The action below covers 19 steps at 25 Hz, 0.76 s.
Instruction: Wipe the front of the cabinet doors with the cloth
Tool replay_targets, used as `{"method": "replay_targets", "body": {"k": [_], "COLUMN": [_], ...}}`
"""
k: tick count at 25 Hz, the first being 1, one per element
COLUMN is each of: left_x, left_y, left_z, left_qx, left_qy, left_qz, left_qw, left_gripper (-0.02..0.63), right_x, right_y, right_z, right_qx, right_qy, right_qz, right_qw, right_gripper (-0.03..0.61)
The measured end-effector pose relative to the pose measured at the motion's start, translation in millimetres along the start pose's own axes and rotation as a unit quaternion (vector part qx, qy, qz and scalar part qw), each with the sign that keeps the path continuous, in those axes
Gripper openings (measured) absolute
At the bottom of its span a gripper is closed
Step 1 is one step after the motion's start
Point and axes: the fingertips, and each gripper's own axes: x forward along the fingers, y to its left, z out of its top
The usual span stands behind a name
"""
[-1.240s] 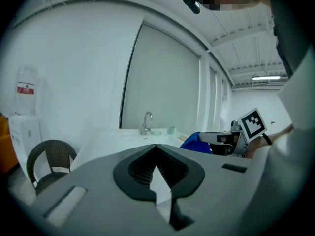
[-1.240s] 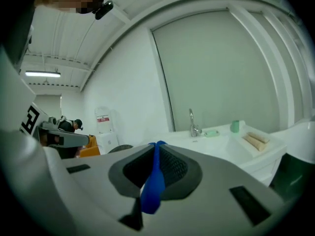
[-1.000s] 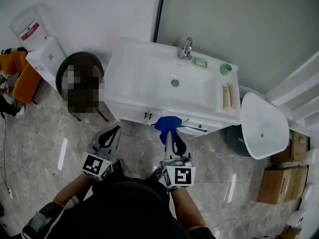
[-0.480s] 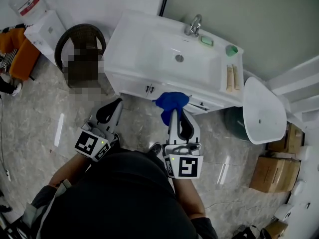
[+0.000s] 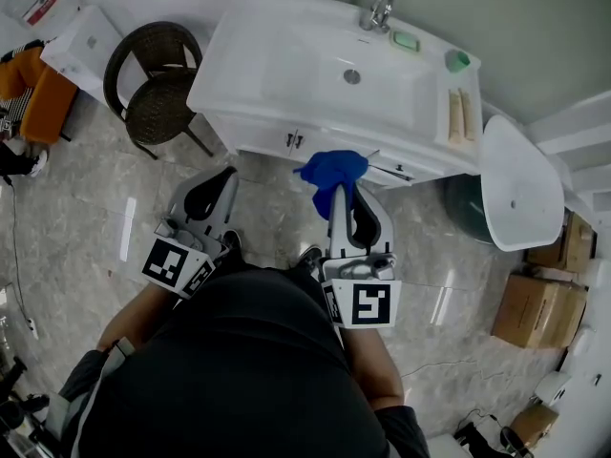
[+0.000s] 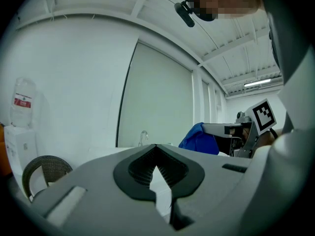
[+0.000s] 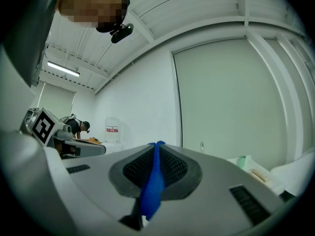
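Between right gripper jaws, one blue cloth; left gripper empty

Bunched blue cloth, held up, just before white cabinet doors

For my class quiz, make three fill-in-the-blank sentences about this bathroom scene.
The right tongs grip a ____ cloth.
The left tongs hold ____.
The cup on the white vanity is ____.
Missing words: blue; nothing; green.
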Motion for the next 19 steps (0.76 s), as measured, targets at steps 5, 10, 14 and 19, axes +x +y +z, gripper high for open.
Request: {"method": "replay_targets", "body": {"k": [5, 10, 14, 19], "left_x": [1, 0, -1, 3], "left_y": [1, 6, 12, 20], "left_z": [-2, -5, -7, -11], "left_qx": [0.002, -0.004, -0.007, -0.01], "left_qy": [0.001, 0.003, 0.003, 0.006], "left_qz": [0.002, 0.005, 0.008, 0.01], "left_qw": [1.0, 1.0, 0.9999, 0.9999], "left_gripper": [-0.002, -0.002, -0.002, -0.002], "right_x": [-2, 0, 1, 5], "right_y": [-4, -2, 1, 0], "right_z": [0, -1, -3, -5], "right_qx": [0.001, 0.0, 0.0, 0.001], "right_qy": [0.0, 0.003, 0.005, 0.008], "right_qz": [-0.004, -0.004, -0.005, -0.008], "right_qw": [1.0, 1.0, 1.0, 1.0], "right_gripper": [0.029, 0.029, 0.029, 0.029]}}
